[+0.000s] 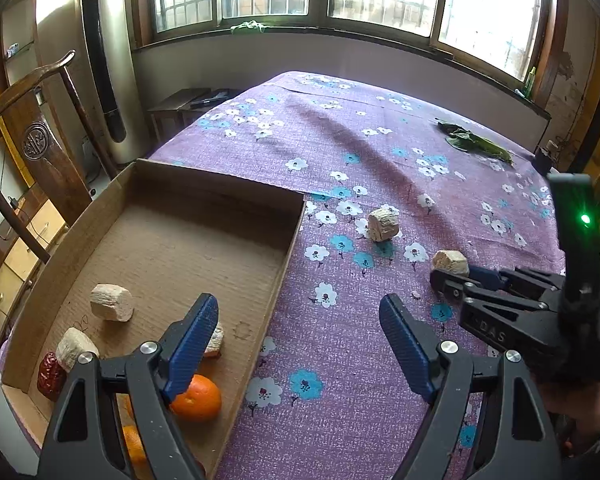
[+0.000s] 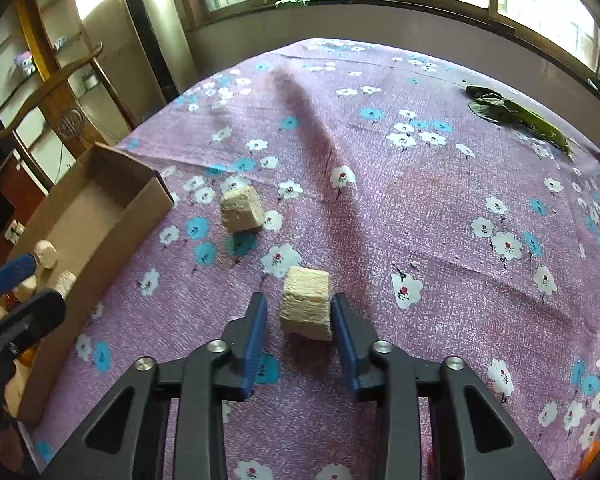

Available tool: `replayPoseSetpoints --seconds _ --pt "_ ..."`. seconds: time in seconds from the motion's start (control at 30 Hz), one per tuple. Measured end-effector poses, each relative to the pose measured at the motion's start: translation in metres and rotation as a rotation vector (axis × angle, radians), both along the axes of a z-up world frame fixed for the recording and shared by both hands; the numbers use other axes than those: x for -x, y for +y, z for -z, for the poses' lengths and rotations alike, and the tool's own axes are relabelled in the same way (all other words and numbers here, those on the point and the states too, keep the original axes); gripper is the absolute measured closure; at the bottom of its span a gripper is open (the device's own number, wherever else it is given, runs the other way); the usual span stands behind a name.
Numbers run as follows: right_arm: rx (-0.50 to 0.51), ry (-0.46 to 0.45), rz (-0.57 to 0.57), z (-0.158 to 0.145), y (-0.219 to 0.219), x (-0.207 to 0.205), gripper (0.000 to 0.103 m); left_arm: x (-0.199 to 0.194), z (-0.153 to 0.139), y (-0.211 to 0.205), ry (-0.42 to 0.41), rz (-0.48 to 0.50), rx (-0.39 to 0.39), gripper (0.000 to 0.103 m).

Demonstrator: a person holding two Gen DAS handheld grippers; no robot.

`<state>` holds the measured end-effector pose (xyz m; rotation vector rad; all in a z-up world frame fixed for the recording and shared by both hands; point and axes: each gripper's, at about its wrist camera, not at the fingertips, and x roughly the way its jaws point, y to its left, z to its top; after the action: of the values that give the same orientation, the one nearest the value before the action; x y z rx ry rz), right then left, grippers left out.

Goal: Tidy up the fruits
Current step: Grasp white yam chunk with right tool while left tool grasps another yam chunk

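We are at the pick-up step. At lower centre of the right wrist view, our right gripper [image 2: 299,316] brackets a pale fibrous block [image 2: 306,306]; its right pad touches, a gap shows on the left, so we cannot tell if it is clamped. Our left gripper [image 1: 298,328] hangs with jaws apart, empty, over the cardboard box [image 1: 288,272] edge. Next we judge: confirm the grip, lift, carry left to the box; a second block [image 2: 242,209] waits beyond.

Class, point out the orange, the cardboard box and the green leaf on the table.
orange [image 1: 196,399], left wrist view, its front skin.
cardboard box [image 1: 290,248], left wrist view, its right wall.
green leaf [image 2: 485,105], right wrist view, its broad dark blade.
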<state>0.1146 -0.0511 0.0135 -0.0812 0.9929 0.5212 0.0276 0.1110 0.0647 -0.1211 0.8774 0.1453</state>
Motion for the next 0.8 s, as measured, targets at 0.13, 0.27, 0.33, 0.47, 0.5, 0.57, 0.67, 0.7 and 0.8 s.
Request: replayPoseSetpoints --seconds 0.13,0.27,0.33,0.47,0.5,0.57,0.67,0.7,0.8 --pt "-0.020 -0.007 -0.044 -0.008 -0.014 0.026 0.077 -0.016 -0.001 -0.012 0.009 0.017 -0.006 0.021" --pt "-0.037 -0.010 -0.057 -0.012 -0.031 0.053 0.076 -0.040 0.001 -0.029 0.036 0.037 0.006 0.021" --pt "-0.037 -0.013 -0.078 -0.013 -0.035 0.066 0.076 -0.055 0.004 -0.039 0.051 0.032 0.002 0.021" --pt "-0.064 -0.014 -0.099 -0.014 -0.040 0.076 0.076 -0.083 0.014 -0.048 0.075 -0.009 0.004 0.021" --pt "-0.068 -0.013 -0.098 -0.014 -0.040 0.076 0.076 -0.089 0.016 -0.049 0.083 -0.014 0.009 0.021" --pt "-0.061 -0.004 -0.089 -0.012 -0.043 0.076 0.076 -0.101 0.021 -0.050 0.092 -0.025 0.021 0.021" --pt "-0.072 0.013 -0.082 -0.007 -0.045 0.073 0.076 -0.116 0.028 -0.052 0.103 -0.036 0.027 0.021" --pt "-0.077 0.014 -0.081 -0.007 -0.045 0.073 0.076 -0.120 0.032 -0.053 0.112 -0.030 0.033 0.021" --pt "-0.087 0.018 -0.088 -0.006 -0.046 0.072 0.075 -0.131 0.045 -0.052 0.149 -0.040 0.028 0.042"
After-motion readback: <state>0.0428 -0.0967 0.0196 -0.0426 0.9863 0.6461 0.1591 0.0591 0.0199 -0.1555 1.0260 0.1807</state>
